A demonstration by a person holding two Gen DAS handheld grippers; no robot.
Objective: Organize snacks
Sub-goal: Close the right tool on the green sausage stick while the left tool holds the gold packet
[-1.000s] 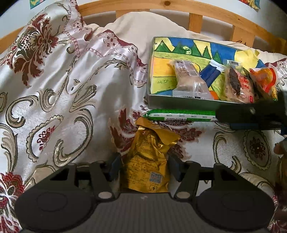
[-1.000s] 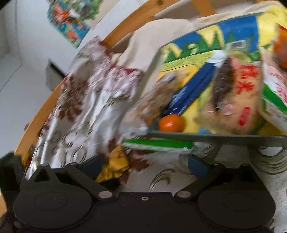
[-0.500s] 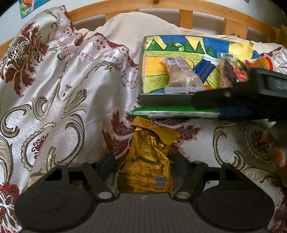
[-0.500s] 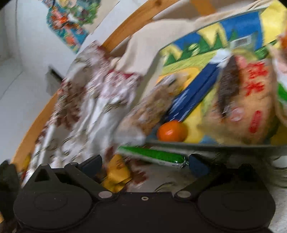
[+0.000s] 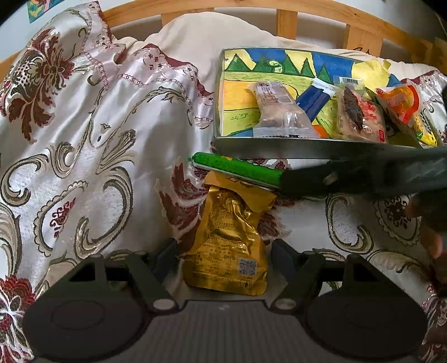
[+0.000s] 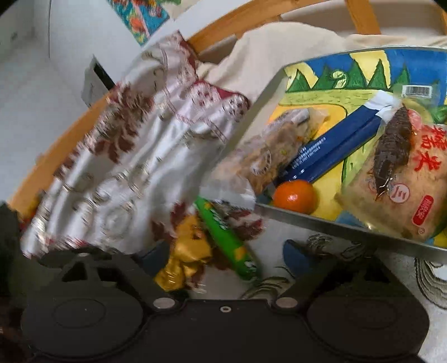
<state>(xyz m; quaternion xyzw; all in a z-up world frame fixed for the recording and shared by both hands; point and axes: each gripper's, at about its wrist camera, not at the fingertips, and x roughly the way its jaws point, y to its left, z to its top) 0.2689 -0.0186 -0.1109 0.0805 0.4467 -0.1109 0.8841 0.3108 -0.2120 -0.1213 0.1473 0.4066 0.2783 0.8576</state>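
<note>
A gold foil snack pouch lies on the patterned bedspread between the open fingers of my left gripper, which do not touch it. A green snack stick lies just beyond it, in front of a painted metal tray. The tray holds several snacks: a clear-wrapped bar, a blue packet, a rice cake pack and an orange. My right gripper is open, with the green stick and the pouch's corner between its fingers. Its body crosses the left wrist view.
The bedspread covers a bed with a wooden headboard rail and a cream pillow behind the tray. An orange snack bag sits at the tray's right end. A hand shows at the right edge.
My right gripper has swung left and down over the green stick, which has turned. My left gripper has stayed around the gold pouch.
</note>
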